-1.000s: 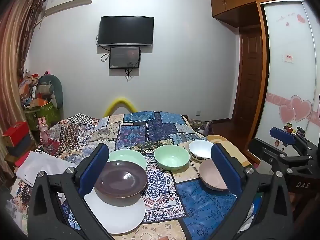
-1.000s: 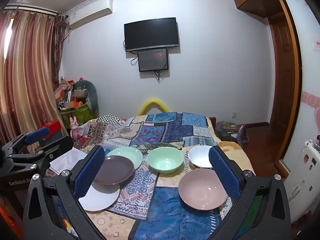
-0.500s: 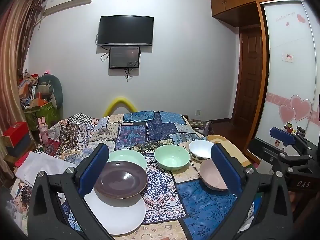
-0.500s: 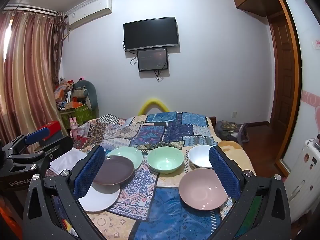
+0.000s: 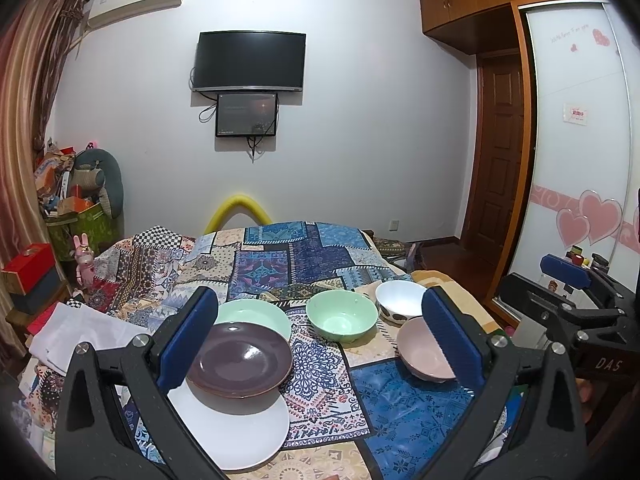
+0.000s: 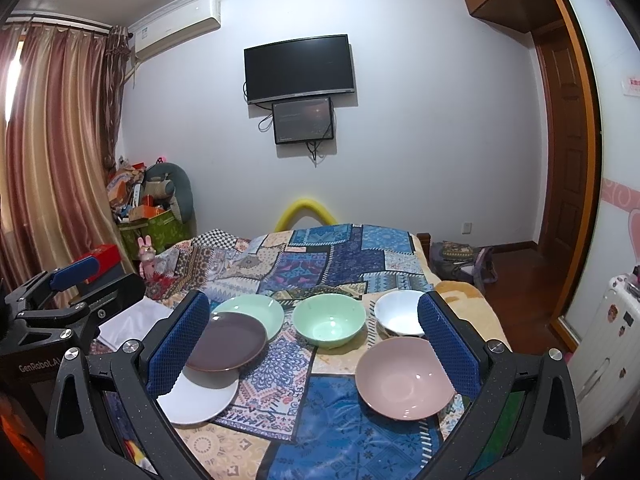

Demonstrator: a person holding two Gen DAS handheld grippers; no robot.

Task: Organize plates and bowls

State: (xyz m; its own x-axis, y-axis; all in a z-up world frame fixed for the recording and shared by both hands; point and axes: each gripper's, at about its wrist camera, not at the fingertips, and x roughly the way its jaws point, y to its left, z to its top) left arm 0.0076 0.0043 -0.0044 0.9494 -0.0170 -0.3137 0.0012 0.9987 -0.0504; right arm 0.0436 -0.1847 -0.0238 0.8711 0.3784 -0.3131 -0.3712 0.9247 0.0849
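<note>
On the patchwork bed cover (image 5: 320,256) lie a white plate (image 5: 236,432) with a dark purple plate (image 5: 240,362) on it, and a light green plate (image 5: 260,316) behind. To the right stand a green bowl (image 5: 342,318), a white bowl (image 5: 400,306) and a pink bowl (image 5: 420,356). The same dishes show in the right wrist view: purple plate (image 6: 228,344), green bowl (image 6: 328,320), pink bowl (image 6: 404,378). My left gripper (image 5: 320,340) is open and empty above them. My right gripper (image 6: 314,340) is open and empty too.
A TV (image 5: 250,62) hangs on the far wall. Clutter and a green box (image 5: 80,216) stand at the left, with curtains (image 6: 52,160). A wooden door (image 5: 500,152) and wardrobe are at the right. White cloth (image 5: 76,332) lies at the bed's left edge.
</note>
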